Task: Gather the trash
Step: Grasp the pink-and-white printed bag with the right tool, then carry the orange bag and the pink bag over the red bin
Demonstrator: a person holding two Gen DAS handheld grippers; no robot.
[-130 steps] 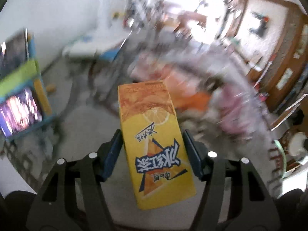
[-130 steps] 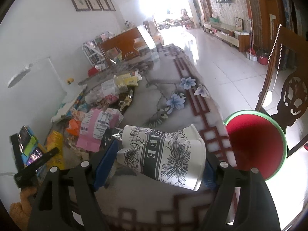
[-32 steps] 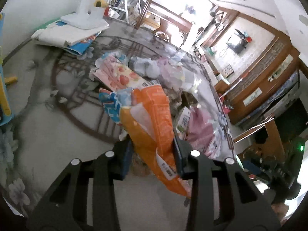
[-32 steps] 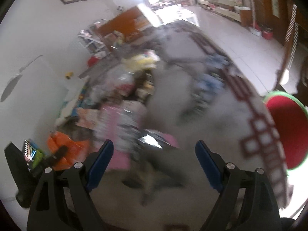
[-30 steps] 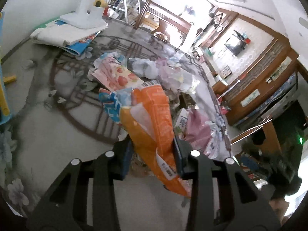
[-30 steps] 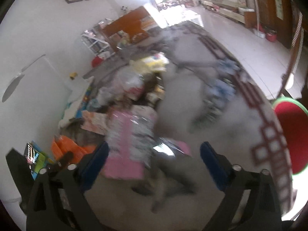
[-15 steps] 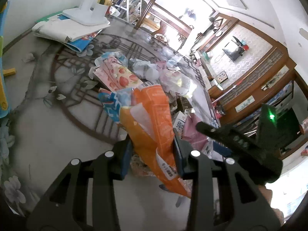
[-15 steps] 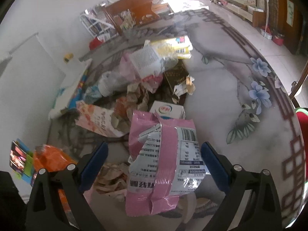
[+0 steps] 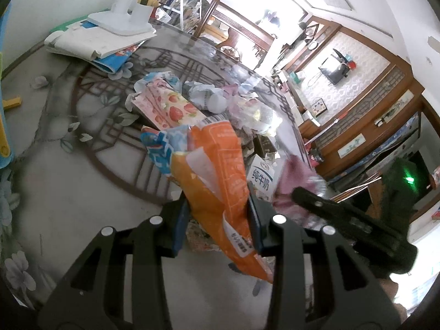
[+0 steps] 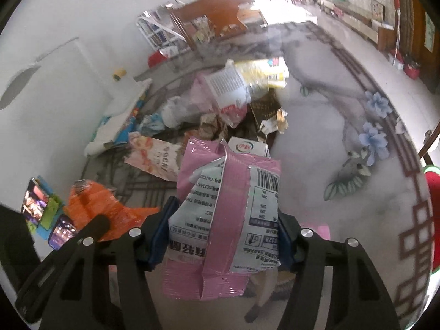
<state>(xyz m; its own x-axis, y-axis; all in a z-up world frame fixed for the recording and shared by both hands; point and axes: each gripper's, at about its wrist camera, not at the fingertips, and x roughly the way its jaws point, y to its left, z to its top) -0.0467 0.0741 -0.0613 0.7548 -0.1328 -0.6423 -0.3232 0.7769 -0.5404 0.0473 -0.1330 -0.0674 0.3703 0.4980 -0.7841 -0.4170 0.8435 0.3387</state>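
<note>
My left gripper (image 9: 217, 214) is shut on a crumpled orange snack bag (image 9: 220, 170), held above the table. In the right wrist view my right gripper (image 10: 222, 233) has a pink and white snack bag (image 10: 228, 192) between its jaws; they are closing and the blue pads touch both sides of the bag. That orange bag (image 10: 101, 200) shows at the lower left with the left gripper's finger across it. The right gripper's black finger (image 9: 316, 203) reaches in from the right in the left wrist view, at the pink bag (image 9: 294, 176).
A trash pile lies mid-table: a strawberry-print wrapper (image 9: 167, 107), a white milk carton (image 9: 261, 178), crumpled plastic (image 9: 206, 96), a yellow pack (image 10: 264, 74). Stacked papers with a white lamp base (image 9: 121, 24) sit at the far left. The table (image 10: 330, 126) is patterned grey.
My right gripper moved in over the pile and its jaws narrowed from wide apart onto the pink bag. The left gripper kept still with the orange bag.
</note>
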